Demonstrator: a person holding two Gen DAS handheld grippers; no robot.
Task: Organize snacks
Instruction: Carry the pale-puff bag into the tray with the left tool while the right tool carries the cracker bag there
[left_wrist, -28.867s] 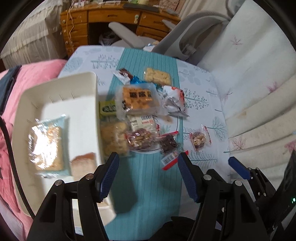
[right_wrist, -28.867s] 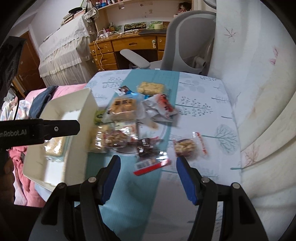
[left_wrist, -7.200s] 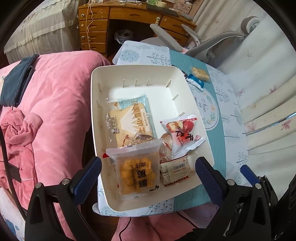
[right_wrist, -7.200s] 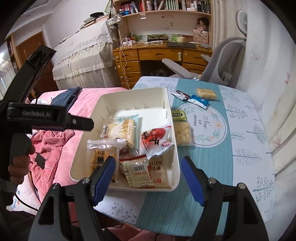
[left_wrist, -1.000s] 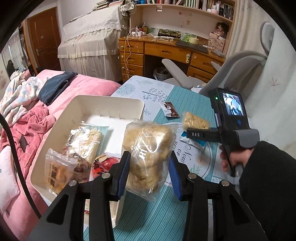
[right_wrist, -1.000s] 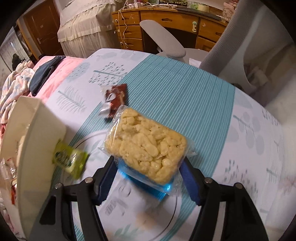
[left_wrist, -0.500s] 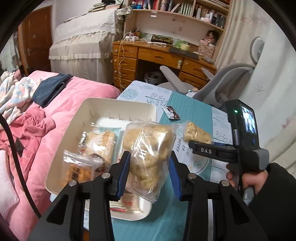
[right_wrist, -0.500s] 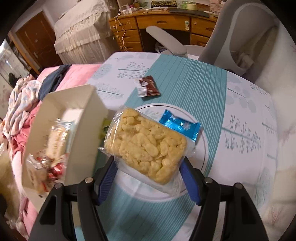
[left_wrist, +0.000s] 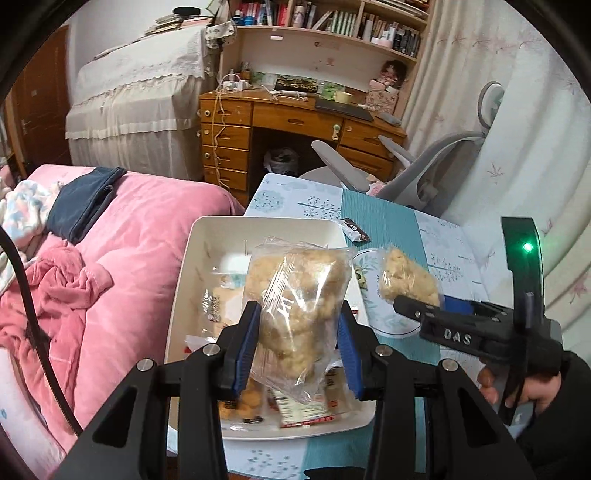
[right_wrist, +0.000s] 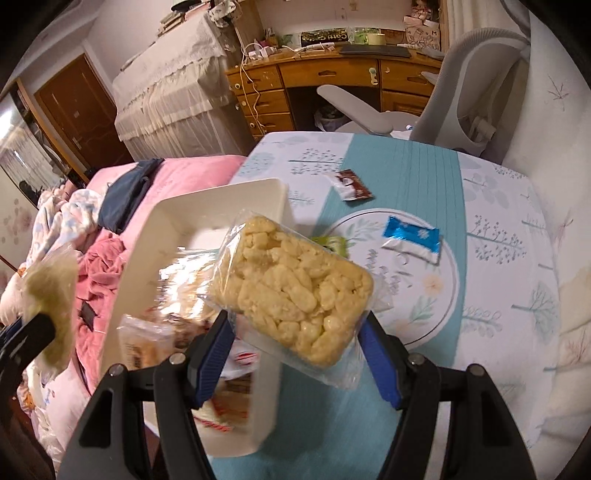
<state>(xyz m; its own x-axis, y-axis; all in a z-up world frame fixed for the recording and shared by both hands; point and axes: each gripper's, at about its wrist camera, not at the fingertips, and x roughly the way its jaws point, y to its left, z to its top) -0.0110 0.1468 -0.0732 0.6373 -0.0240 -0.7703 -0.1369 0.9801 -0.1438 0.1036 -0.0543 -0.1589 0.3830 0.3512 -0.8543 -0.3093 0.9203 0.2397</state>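
Both tongs loaded: left tongs (left_wrist: 299, 345) clamp a puffed-snack bag (left_wrist: 297, 295), right tongs (right_wrist: 297, 354) a rice-cracker pack (right_wrist: 291, 284), above the white bin (left_wrist: 184, 295). Step: depositing (probably). Next: lower over bin, release.

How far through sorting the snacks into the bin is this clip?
Well along. The white bin already holds several packets. In hand: the left gripper and right gripper each clamp a clear-wrapped puffed snack bar above it. Left on the table: brown packet, blue packet and a green packet beside the bin.
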